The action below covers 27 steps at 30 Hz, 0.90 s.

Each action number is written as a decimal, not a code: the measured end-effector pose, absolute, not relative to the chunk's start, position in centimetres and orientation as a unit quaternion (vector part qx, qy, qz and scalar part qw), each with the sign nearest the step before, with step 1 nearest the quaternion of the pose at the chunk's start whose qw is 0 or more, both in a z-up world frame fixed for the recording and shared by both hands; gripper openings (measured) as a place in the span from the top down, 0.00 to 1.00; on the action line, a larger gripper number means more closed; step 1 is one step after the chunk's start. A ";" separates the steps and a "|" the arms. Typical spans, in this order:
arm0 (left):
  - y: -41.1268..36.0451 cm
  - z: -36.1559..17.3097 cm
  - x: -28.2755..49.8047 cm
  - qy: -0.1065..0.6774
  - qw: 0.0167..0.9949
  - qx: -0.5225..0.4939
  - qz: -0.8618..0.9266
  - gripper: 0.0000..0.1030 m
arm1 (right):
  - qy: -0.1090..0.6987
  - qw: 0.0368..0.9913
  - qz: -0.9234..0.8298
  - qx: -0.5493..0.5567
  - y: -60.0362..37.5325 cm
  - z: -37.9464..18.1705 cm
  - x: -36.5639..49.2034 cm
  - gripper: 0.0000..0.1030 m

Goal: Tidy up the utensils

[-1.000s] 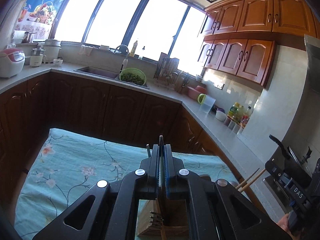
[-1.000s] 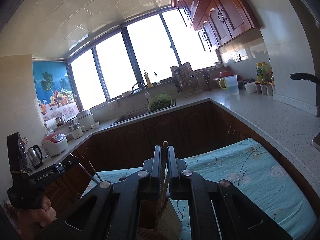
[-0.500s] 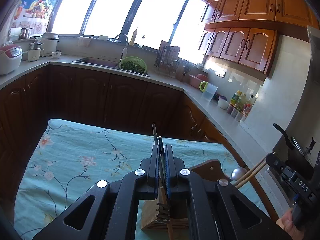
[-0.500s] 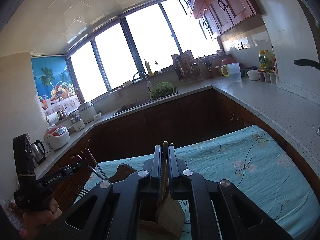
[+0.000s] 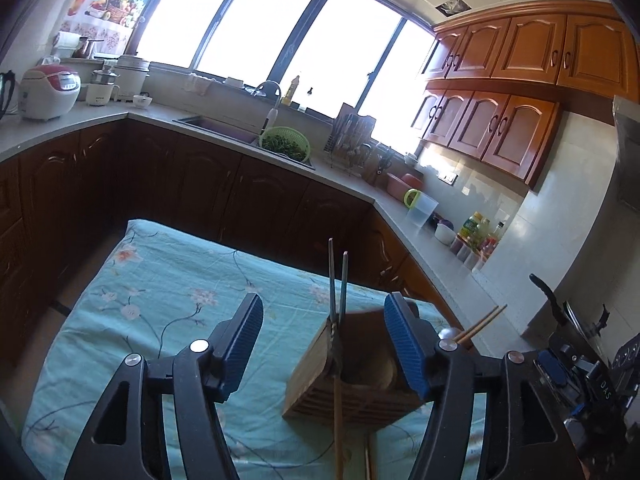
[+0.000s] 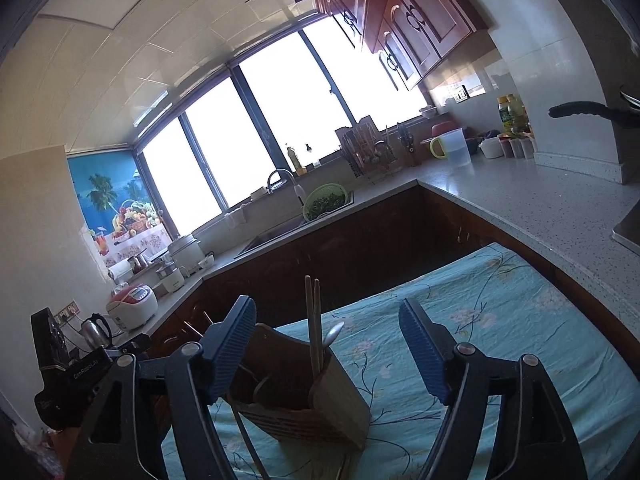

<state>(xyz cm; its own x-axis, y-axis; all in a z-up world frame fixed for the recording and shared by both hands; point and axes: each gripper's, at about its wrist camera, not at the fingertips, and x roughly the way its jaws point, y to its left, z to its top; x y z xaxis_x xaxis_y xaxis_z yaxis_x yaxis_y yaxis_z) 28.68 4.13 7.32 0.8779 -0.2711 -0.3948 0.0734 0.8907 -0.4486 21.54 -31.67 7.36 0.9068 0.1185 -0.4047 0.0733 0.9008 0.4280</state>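
Both grippers have just been opening and now stand wide, nothing pinched in either.

Left gripper (image 5: 324,344): blue ribbed pads well apart. The wooden utensil holder (image 5: 352,384) sits on the floral teal cloth (image 5: 160,292), low and right of centre in the left wrist view, partly between the jaws but closer to the right pad. Neither pad presses on it. A pair of grey metal chopsticks (image 5: 338,284) stands upright in the holder's near-left corner, free of the pads, tips rising above the rim. A wooden stick (image 5: 339,428) runs down in front of the holder toward the bottom edge; can't tell whether it leans on the holder or lies on the cloth. Another pair of wooden chopsticks (image 5: 482,322) pokes out to the right behind the right finger, next to a rounded metal spoon end (image 5: 447,333).

Right gripper (image 6: 328,340): pads equally wide. The same holder (image 6: 304,392) sits between its jaws, nearer the left pad, not gripped. Two wooden chopsticks (image 6: 313,320) stand upright in its right compartment with a metal spoon handle (image 6: 333,334) angled beside them.

Each gripper shows at the edge of the other's view: the left unit (image 6: 72,372) at lower left, the right unit (image 5: 592,376) at lower right.

Background: kitchen counter (image 6: 520,200), green colander (image 5: 285,144) by the sink.
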 end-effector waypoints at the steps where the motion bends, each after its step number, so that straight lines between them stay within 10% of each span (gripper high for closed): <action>1: 4.2 6.4 27.7 0.237 0.942 -0.220 -0.089 0.38 | 0.223 0.948 0.010 0.226 -32.0 6.8 20.8 0.17; 17: -1.1 -1.2 29.1 0.361 0.902 -0.200 -0.126 0.41 | 0.341 0.900 -0.027 0.272 -33.3 -1.1 12.1 0.17; 23: -3.8 -2.8 32.3 0.392 0.891 -0.177 -0.144 0.94 | 0.351 0.898 -0.036 0.264 -33.2 -1.2 11.3 0.17; 27: -3.6 -2.3 31.6 0.390 0.889 -0.183 -0.152 0.95 | 0.342 0.902 -0.036 0.260 -33.1 -0.5 10.9 0.17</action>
